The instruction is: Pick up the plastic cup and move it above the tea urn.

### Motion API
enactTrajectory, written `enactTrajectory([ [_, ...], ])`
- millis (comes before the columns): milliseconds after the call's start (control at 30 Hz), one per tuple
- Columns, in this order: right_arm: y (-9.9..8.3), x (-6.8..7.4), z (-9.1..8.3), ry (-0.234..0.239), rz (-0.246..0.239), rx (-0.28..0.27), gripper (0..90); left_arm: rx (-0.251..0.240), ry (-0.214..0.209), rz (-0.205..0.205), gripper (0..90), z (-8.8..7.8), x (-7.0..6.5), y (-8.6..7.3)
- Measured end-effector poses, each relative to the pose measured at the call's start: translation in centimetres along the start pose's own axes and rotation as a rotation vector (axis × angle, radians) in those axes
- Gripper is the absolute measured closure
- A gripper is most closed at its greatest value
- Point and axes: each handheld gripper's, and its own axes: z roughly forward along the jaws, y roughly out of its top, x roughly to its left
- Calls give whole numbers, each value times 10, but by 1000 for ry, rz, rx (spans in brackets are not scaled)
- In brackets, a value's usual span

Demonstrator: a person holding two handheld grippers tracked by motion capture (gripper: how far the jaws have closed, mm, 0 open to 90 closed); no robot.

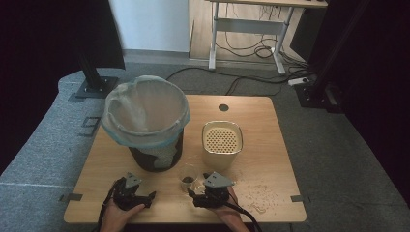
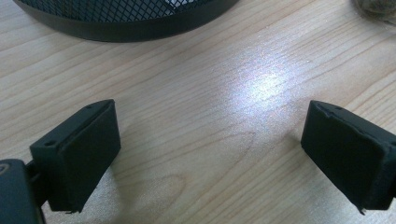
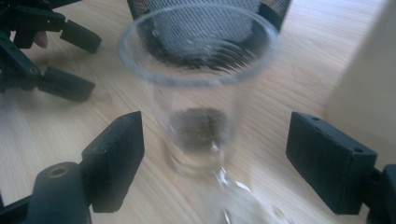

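Cup [image 3: 198,93] of clear plastic stood upright on the wooden tabletop [image 1: 261,125], near the bin [image 1: 147,123], between the right claw's [image 3: 215,163] wide jaws, untouched. Left claw [image 2: 210,158] rested wide, holding nothing.

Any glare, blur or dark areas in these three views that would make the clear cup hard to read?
High view: dim, with black corners; the clear cup is small beside the right gripper. Left gripper view: sharp, a bright glare patch on the table. Right gripper view: the cup is smeared and soft, its rim ghosted, pale reflections at its base; its jaws stand apart from it.
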Motion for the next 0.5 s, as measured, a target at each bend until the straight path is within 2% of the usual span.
enactTrajectory([
  [33,0,0,0,0,0,0,197,0,0,0,41,0,0,0],
  [200,7,5,26,26,-8,21,201,1,-1,3,40,0,0,0],
  [300,8,8,39,0,-43,18,248,2,-2,4,39,0,0,0],
  [333,9,8,41,-15,-58,9,292,2,-3,5,39,0,0,0],
  [400,10,5,41,-20,-56,2,348,2,-4,7,38,0,0,0],
  [500,11,3,36,-14,-53,2,360,2,-5,7,38,0,0,0],
])
